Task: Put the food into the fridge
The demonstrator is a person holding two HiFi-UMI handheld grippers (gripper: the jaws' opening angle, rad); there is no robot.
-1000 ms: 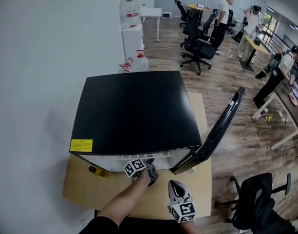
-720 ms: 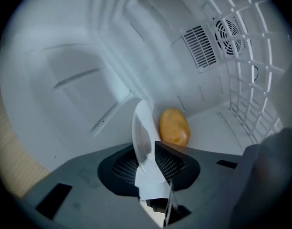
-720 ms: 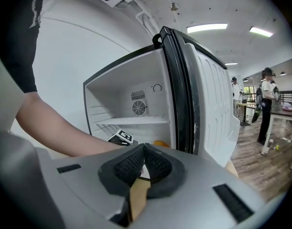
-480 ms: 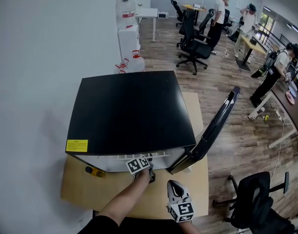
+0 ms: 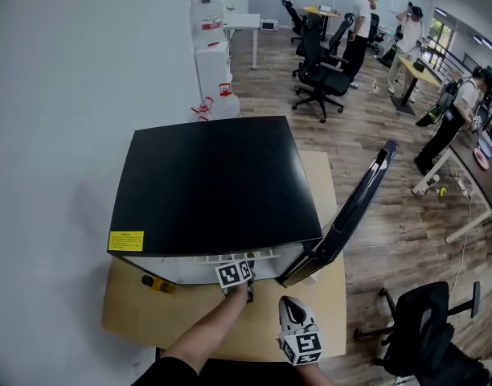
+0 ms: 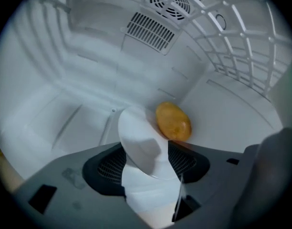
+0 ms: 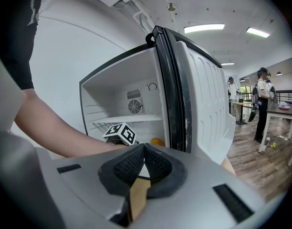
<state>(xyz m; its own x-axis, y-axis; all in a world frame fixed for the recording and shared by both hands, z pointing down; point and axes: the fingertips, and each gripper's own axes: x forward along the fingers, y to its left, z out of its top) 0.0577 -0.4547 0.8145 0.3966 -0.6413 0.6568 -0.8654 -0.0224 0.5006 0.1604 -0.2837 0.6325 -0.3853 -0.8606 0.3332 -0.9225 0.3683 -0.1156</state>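
Observation:
A black-topped mini fridge (image 5: 214, 183) stands on a wooden table (image 5: 141, 320) with its door (image 5: 354, 211) swung open to the right. My left gripper (image 6: 147, 151) reaches inside the white compartment, and only its marker cube (image 5: 234, 273) shows in the head view. Its jaws are opening, with the rim of a white plate (image 6: 139, 137) still between them. An orange-yellow piece of food (image 6: 173, 121) lies at the plate's far edge, also seen as the orange food (image 7: 157, 141) from the right gripper view. My right gripper (image 7: 143, 149) hovers over the table before the fridge, shut and empty.
A small yellow and black item (image 5: 153, 282) lies on the table under the fridge's left front corner. A wire shelf (image 6: 241, 46) spans the compartment. A black office chair (image 5: 423, 328) stands at the right, with people and desks far behind.
My left gripper's marker cube has edged a little to the right at the fridge opening. The right gripper has stayed put.

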